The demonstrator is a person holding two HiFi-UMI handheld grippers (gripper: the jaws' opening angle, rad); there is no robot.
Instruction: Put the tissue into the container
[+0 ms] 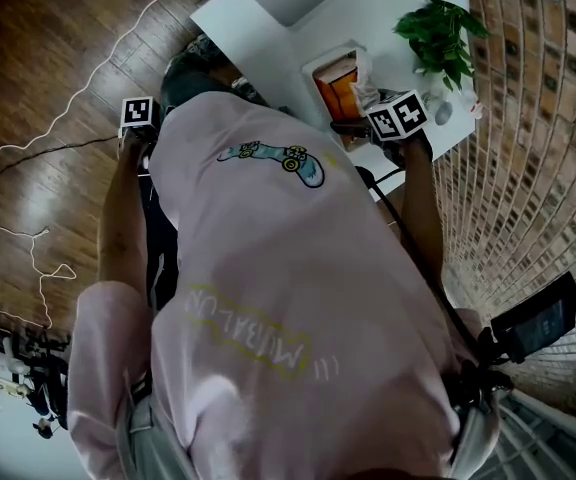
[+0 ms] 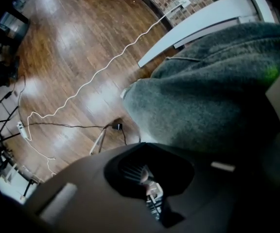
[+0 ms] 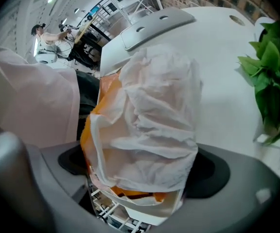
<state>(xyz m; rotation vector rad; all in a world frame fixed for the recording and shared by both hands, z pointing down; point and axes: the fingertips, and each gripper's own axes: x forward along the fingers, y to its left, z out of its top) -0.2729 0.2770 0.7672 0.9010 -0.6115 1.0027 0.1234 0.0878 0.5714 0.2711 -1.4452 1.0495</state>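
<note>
The right gripper [image 3: 139, 200] pinches the crumpled white paper tissue [image 3: 155, 125], whose length runs straight ahead from its fingers over the white-rimmed orange container [image 1: 336, 86], while the left gripper [image 2: 150, 194], jaws pressed together and empty, hangs well apart above the brown wooden floor [image 2: 72, 81].
</note>
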